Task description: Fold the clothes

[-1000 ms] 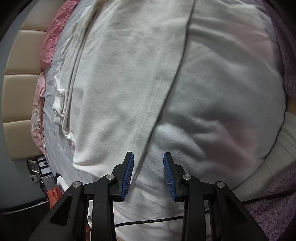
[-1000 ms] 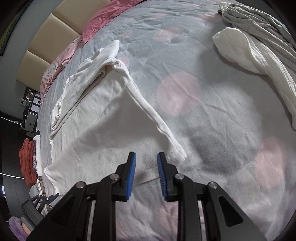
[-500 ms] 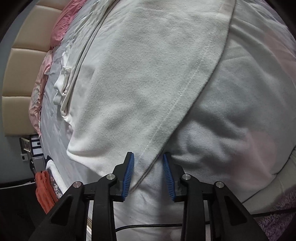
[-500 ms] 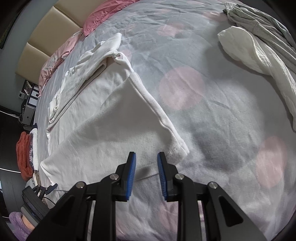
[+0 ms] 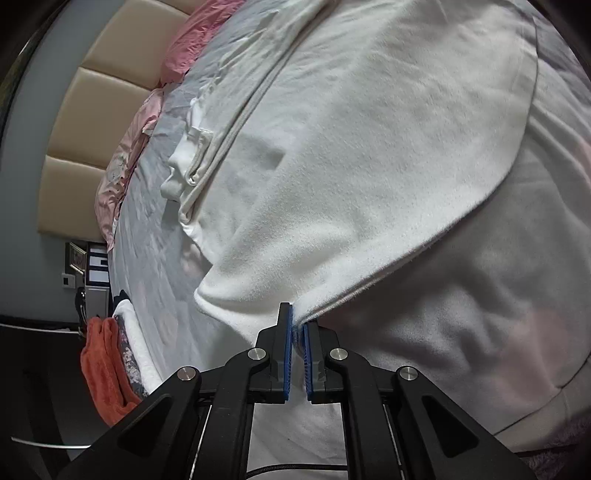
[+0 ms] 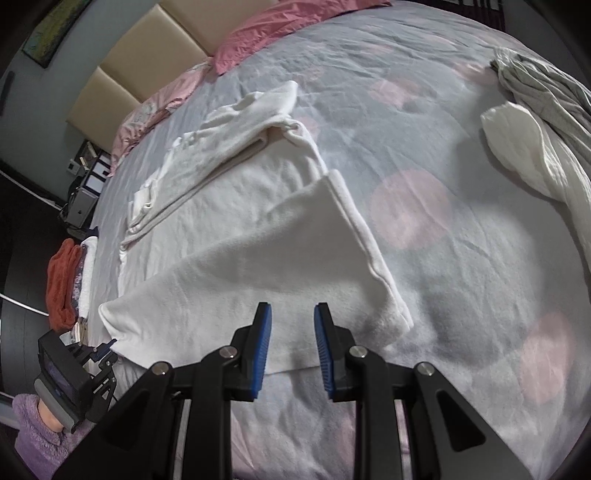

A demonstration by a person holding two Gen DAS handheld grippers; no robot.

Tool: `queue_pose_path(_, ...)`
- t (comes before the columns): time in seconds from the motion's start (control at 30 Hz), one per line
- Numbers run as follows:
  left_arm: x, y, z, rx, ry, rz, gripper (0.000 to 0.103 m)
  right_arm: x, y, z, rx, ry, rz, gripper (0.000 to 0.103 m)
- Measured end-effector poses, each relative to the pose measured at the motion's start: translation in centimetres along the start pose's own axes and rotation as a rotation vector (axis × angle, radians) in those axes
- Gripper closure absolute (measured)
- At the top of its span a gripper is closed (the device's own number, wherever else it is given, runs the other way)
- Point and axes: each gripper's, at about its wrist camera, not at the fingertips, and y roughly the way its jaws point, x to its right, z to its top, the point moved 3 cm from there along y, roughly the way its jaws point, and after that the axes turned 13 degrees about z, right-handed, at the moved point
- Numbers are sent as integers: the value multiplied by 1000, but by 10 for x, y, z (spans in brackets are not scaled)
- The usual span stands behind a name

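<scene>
A white fleece garment (image 5: 369, 166) lies spread on the bed, one sleeve folded across its body (image 6: 229, 258). My left gripper (image 5: 297, 325) is at its near hem corner. Its jaws are closing tight, the blue pads pressing a pinch of the white cloth, which rises off the sheet in a ridge. From the right wrist view that same gripper (image 6: 109, 345) shows at the garment's lower left corner, held by a hand in a purple sleeve (image 6: 33, 435). My right gripper (image 6: 291, 325) hovers open above the lower hem with nothing between its fingers.
The grey sheet with pink dots (image 6: 443, 258) stretches to the right. A grey and a white garment (image 6: 535, 122) lie bunched at the far right. Pink pillows (image 6: 258, 33) and a beige headboard (image 6: 147, 55) lie beyond. An orange-topped folded stack (image 6: 61, 284) sits at the left bed edge.
The left jaws have shut on the garment's hem corner and lifted it, rolling as they rose. The right gripper has risen slightly, still open.
</scene>
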Motion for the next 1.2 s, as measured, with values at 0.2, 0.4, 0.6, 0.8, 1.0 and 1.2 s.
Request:
queue_pose_path(0.2, -21, -1, -3, 55, -102, -50, 97, -37, 19, -1, -89, -201, 24, 55)
queue_pose_path(0.4, -40, 0, -4, 92, -231, -161, 97, -90, 55, -27, -327, -599, -101, 50)
queue_pose_path(0.6, -53, 3, -7, 110, -323, -239, 97, -92, 85, -62, -624, -937, -303, 46)
queue_pose_path(0.8, -58, 9, -6, 111, -364, -269, 97, -51, 90, -65, -760, -1040, -493, 46)
queue_pose_path(1.0, -60, 16, -7, 90, -386, -278, 97, -23, 88, -66, -828, -1030, -504, 46)
queue_pose_path(1.2, -61, 16, -8, 85, -399, -298, 97, -11, 80, -48, -775, -934, -458, 58)
